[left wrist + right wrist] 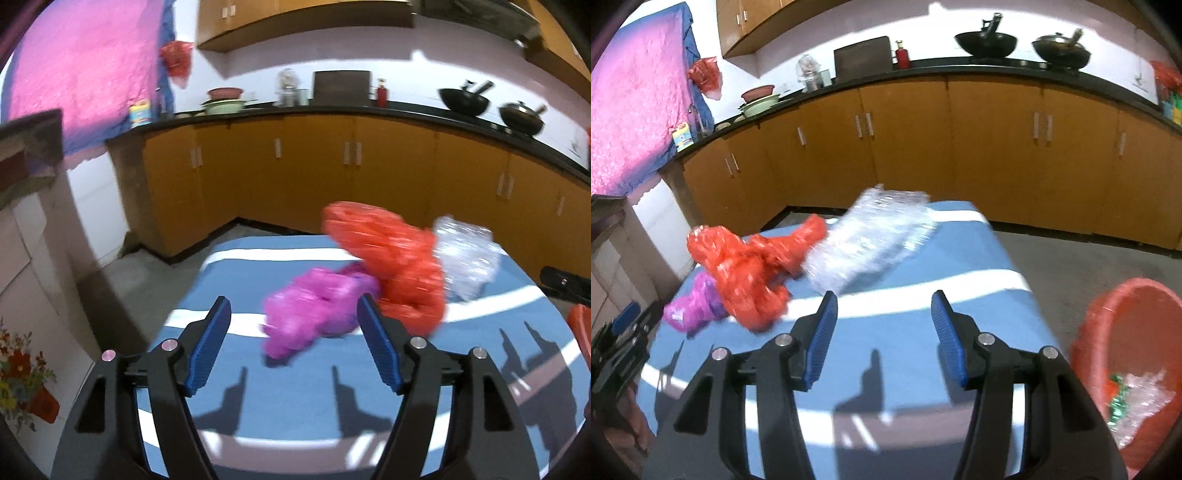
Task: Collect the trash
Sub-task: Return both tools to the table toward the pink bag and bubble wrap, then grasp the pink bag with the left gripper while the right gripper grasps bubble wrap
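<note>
Presently, notes by label:

Trash on table: three crumpled pieces are seen bunched on the blue white-striped tablecloth [236,280] — a crumpled magenta plastic bag [314,314], a crumpled red-orange plastic bag [391,262] and a crumpled clear plastic wrap [465,254].
Key relation: the magenta bag is found just ahead of the left gripper [293,317], at 12 to 1 o'clock of the gap, its long axis slanting from 7 to 1 o'clock; whether the right-hand pad touches it cannot be told.
Nearer hand: left is judged nearer the magenta bag; the clear wrap [868,236] lies at 12 o'clock of the right gripper [884,314], near but apart.
Left fingers: spread wide, nothing held.
Right fingers: spread wide, nothing held.
Pose: both grippers are held low, tilted down over the cloth.
Bin: a red-orange round plastic tub [1108,317] is seen at 3 o'clock of the right gripper, on the floor, with scraps inside.
</note>
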{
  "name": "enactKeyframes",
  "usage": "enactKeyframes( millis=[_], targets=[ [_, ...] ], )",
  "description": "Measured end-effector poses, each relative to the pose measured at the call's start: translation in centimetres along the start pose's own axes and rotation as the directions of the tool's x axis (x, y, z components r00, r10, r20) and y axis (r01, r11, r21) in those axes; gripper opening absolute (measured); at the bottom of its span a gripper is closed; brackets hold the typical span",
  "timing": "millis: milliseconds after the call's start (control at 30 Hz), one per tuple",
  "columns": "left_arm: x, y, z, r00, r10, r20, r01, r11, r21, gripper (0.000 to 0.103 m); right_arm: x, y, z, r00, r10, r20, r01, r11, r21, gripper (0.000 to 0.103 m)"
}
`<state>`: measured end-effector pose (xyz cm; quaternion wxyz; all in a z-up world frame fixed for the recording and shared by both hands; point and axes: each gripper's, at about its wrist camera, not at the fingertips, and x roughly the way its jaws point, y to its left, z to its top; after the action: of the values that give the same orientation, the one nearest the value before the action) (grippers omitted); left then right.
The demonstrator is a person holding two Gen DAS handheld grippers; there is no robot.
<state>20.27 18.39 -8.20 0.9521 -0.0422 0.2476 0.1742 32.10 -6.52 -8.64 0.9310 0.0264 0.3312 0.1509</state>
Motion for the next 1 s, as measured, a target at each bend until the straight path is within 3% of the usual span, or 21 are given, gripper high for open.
enactKeyframes(
  millis=[100, 167, 400, 433, 467, 533, 767, 1000],
  targets=[
    [1.1, 1.6, 0.3, 1.000, 0.007, -0.002, -0.007, 1.000, -0.024, 0.076, 2.8, 2.0, 1.4, 1.000, -0.009, -0.007, 0.009, 1.000, 0.002, 0.053],
    [1.6, 2.0, 0.4, 1.000, -0.003, -0.010, 0.003, 0.999, -0.037, 0.077, 4.9, 3.0, 2.3, 0.999, -0.029, -0.015, 0.029, 1.000, 0.008, 0.059],
    [3.4, 3.2, 0.6, 0.999, -0.038, -0.037, 0.038, 0.999, -0.022, 0.085, 10.0, 3.8, 2.3, 0.993, -0.070, -0.096, 0.072, 0.997, 0.016, 0.060],
    [3.7, 3.2, 0.6, 0.998, -0.048, -0.045, 0.047, 0.999, -0.017, 0.085, 10.4, 3.8, 2.1, 0.991, -0.069, -0.111, 0.071, 0.997, 0.014, 0.048],
    [3.8, 3.2, 0.5, 0.997, -0.056, -0.050, 0.056, 0.998, -0.014, 0.085, 10.8, 3.7, 1.8, 0.989, -0.071, -0.130, 0.072, 0.997, 0.008, 0.021],
    [4.2, 3.0, 0.5, 0.995, -0.076, -0.062, 0.076, 0.997, -0.005, 0.085, 10.9, 3.6, 1.1, 0.987, -0.076, -0.143, 0.076, 0.997, -0.004, 0.016],
    [5.3, 2.5, 0.6, 0.987, -0.128, -0.100, 0.130, 0.991, 0.020, 0.085, 7.6, 2.1, -0.7, 0.988, -0.117, -0.104, 0.116, 0.993, -0.013, 0.012],
    [7.4, 1.2, 0.8, 0.969, -0.143, -0.202, 0.160, 0.984, 0.072, 0.084, 4.3, 0.6, -1.9, 0.991, -0.104, -0.087, 0.104, 0.995, -0.013, 0.011]
  ],
)
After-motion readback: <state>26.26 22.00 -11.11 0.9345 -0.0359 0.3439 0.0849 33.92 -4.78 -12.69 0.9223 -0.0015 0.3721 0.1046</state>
